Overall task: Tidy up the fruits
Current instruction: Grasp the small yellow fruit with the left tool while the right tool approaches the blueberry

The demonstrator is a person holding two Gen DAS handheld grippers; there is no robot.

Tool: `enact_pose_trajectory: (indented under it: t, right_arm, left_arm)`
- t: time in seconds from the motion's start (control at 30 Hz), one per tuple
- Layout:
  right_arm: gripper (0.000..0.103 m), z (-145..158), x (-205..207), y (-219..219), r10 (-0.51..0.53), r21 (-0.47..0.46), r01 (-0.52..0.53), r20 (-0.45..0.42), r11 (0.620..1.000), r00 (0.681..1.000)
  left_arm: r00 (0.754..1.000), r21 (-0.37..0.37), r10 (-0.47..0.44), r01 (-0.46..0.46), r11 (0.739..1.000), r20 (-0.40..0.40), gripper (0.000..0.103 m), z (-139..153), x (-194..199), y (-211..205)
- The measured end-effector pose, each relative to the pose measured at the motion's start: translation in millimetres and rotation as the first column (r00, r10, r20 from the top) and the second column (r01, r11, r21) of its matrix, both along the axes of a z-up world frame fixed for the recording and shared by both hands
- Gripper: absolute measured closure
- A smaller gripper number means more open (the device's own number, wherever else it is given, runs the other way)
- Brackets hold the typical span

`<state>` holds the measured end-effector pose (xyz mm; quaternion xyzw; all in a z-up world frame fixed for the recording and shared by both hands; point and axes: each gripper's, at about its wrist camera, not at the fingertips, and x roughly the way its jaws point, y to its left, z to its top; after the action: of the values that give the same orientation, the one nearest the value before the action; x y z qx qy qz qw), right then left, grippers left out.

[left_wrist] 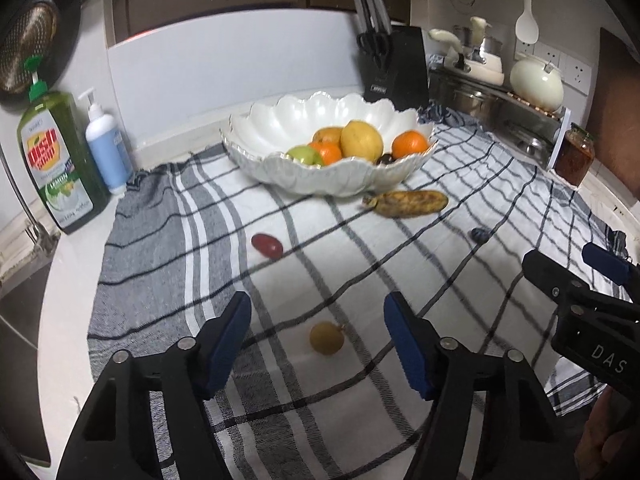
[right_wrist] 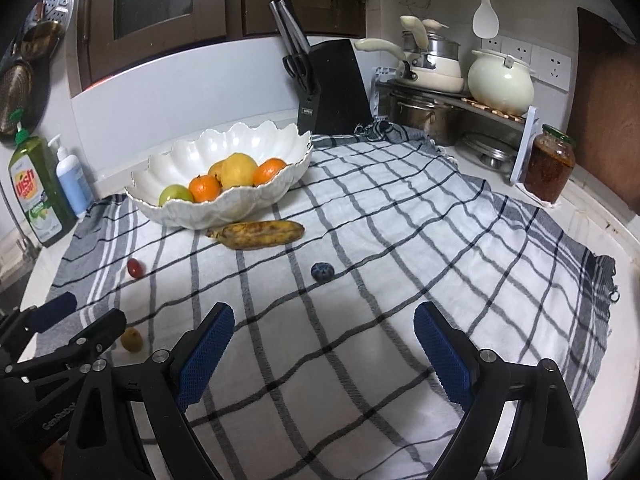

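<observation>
Four loose fruits lie on the surface outside the bowl [right_wrist: 224, 204]: one soft overripe banana [right_wrist: 258, 234] touching its base, one red grape [right_wrist: 135, 267], one blueberry [right_wrist: 322, 271], one small brown fruit [left_wrist: 326, 337]. All look light and bruisable; pinch gently mid-body. Left tool [left_wrist: 316, 328] and right tool [right_wrist: 324, 344] are both spread, empty.

White scalloped bowl [right_wrist: 224, 208], brown-spotted yellow banana [right_wrist: 256, 234], grey-and-white checked cloth [right_wrist: 400, 240], green soap bottle [left_wrist: 56, 164].
</observation>
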<state>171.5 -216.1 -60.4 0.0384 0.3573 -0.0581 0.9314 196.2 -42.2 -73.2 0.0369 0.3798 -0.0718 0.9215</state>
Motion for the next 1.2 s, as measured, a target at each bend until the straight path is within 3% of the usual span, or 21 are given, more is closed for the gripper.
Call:
enact_pose_trajectory:
  t: [0.4,0.7,0.8,1.2]
  right_arm:
    - [0.011,-22,15,7,0.009,0.001,-0.008,-0.047,1.000,0.999]
    - [0.011,-28,21,5,0.008,0.005,-0.008,-0.058,1.000,0.998]
    - [0.011,-28,21,4,0.007,0.004,-0.007,-0.057,1.000,0.998]
    - [0.011,-20,24,-8,-0.019,-0.007,0.019,-0.033,1.000,0.999]
  left_arm:
    - [0.997,0.002,-0.007,0.007,1.000,-0.083,0.058,-34,16,2]
    - [0.993,-0.017,-0.027,0.025,1.000,-0.116,0.069,-43,22,0]
    - [0.993,-0.016,-0.035,0.033,0.999,-0.115,0.080,-42,22,0]
    - [0.997,-0.010,-0.044,0.043,0.999,-0.062,0.080,-16,24,-6]
